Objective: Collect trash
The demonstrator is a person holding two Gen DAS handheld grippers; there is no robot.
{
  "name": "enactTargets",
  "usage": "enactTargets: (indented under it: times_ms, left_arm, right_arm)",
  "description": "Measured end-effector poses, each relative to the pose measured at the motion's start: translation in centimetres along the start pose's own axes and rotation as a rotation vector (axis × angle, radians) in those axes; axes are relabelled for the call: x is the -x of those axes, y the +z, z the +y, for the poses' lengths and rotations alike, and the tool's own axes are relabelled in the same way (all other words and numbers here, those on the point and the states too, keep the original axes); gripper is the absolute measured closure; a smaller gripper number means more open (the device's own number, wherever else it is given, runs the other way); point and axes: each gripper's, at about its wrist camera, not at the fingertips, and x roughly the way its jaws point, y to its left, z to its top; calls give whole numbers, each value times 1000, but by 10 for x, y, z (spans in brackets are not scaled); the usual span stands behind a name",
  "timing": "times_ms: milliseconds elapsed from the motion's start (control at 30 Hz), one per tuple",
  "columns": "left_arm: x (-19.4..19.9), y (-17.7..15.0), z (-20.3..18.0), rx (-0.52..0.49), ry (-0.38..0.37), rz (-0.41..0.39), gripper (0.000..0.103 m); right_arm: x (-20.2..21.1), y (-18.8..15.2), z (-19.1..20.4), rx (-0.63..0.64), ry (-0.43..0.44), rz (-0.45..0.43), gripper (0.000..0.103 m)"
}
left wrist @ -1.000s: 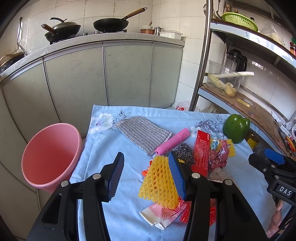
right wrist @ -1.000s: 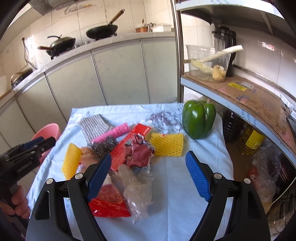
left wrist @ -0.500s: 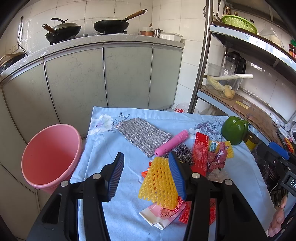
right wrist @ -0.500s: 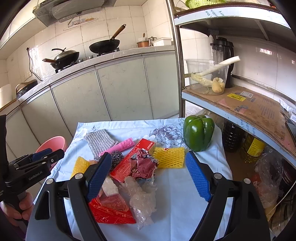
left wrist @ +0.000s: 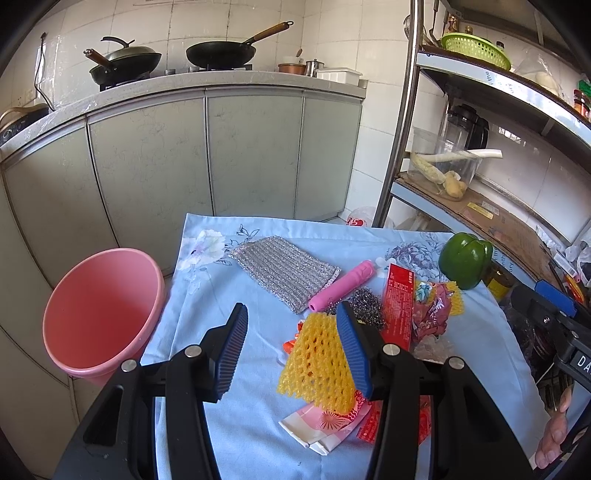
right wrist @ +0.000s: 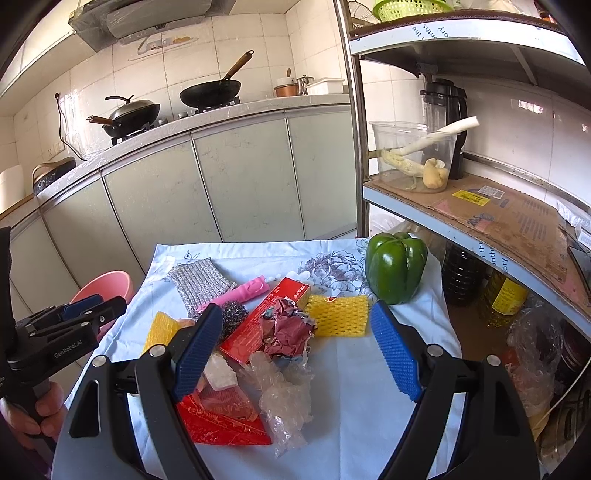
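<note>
Above the littered table (right wrist: 369,387), both grippers' fingers stay wide, empty — right gripper (right wrist: 295,354) tilted up.

Place: a home kitchen, lived-in and in daily use.
Cooking: a lidded wok (left wrist: 125,62) and an open wok (left wrist: 221,51) sit on a gas hob on the far counter (left wrist: 221,83).
Walls: white tiles; a range hood (right wrist: 147,18) hangs above the hob.
Storage: grey-green cabinet doors (left wrist: 255,155) under the counter; a metal rack (right wrist: 480,218) on the right carries a blender (right wrist: 445,107), a green basket (left wrist: 474,50) and oil bottles (right wrist: 502,299).
Table: near, a floral blue cloth (left wrist: 258,424); a green pepper (right wrist: 395,266) rests on it.
</note>
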Motion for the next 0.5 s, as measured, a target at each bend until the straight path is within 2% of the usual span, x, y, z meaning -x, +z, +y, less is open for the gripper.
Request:
enactTargets:
  times_ms: [333,500]
  left_arm:
    - [4,-2,25,27,-6,-11,54]
    - [6,-8,36,39,-70,12,53]
  right_arm:
    - [1,-2,-4,-3,-9,9,20]
    - [0,-6,-9,5,-10,23,20]
